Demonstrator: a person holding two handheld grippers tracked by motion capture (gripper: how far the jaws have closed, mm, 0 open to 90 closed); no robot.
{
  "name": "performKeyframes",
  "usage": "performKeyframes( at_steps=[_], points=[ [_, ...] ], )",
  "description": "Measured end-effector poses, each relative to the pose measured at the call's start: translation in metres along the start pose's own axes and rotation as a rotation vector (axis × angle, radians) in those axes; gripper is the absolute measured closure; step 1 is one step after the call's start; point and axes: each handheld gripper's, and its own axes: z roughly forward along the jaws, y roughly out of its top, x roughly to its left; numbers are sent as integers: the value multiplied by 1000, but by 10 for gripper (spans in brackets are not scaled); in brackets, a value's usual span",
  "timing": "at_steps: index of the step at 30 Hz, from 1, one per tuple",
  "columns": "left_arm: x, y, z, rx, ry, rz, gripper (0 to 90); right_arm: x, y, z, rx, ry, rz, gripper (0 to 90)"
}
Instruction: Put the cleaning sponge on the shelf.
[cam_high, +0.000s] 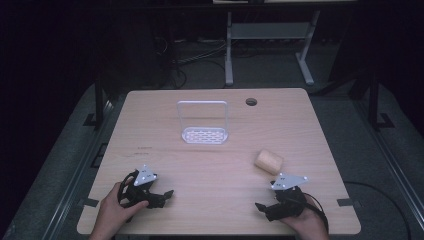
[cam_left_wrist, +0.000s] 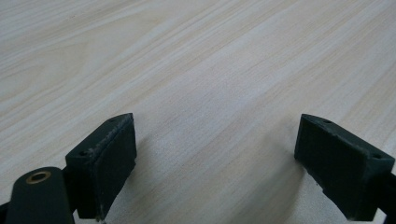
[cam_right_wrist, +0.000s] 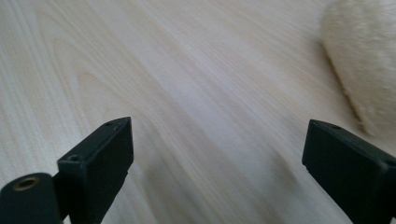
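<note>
Lying on the table, the tan bread roll sits just beyond the right gripper, off to the side of its spread fingers, untouched. Both the right gripper and the left gripper gape wide and hold nothing. Farther out stands a white rack.

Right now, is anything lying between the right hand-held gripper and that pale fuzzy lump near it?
Nothing visible: bare table separates the open right hand-held gripper from the pale lump.
</note>
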Motion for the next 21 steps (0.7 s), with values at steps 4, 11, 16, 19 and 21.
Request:
performKeyframes(
  at_steps=[4,11,16,19,21],
  points=[
    [0,0,0,-2,0,-3,121,-7,-3,-5,0,-12,18,88],
    [0,0,0,0,0,0,121,-14,-5,-12,-2,-23,29,88],
    [0,0,0,0,0,0,121,-20,-7,-17,-4,-30,33,89],
    [0,0,0,0,0,0,121,-23,-8,-20,-3,-37,35,89],
    [0,0,0,0,0,0,121,-24,-8,-20,-3,-37,33,89]
  ],
)
